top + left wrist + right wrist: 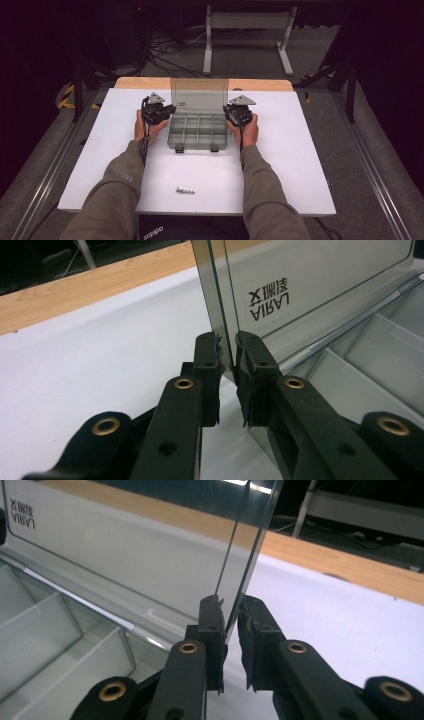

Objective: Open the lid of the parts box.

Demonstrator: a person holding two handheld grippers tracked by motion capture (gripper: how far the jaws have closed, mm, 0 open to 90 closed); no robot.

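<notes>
1. Table (280, 165), seen in the high view, carried a white sheet with a wooden strip along its far edge. A clear organiser box (196, 131) sat at the middle of the far half, its lid (199, 95) standing upright at the back and its divided tray facing the person. The left gripper (165, 111) sat at the lid's left edge and the right gripper (231, 112) at its right edge, each held in a hand with a sleeved forearm coming up from the near side. A small silvery object (185, 190) lay near the table's near edge, well apart from the box.

2. Left gripper view: the left gripper (227, 367) had its two black jaws nearly together, one on each side of the lid's (320, 285) side edge. The pads sat close against the thin clear panel, pinching it. A label (270, 301) with printed letters showed on the lid, and the tray compartments (380, 350) lay to the right.

3. Right gripper view: the right gripper (231, 617) likewise straddled the lid's (125, 555) opposite edge, its jaws narrow. The left pad met the panel; a sliver of gap showed at the right pad, so the pinch looked light. Tray dividers (55, 630) lay lower left.
</notes>
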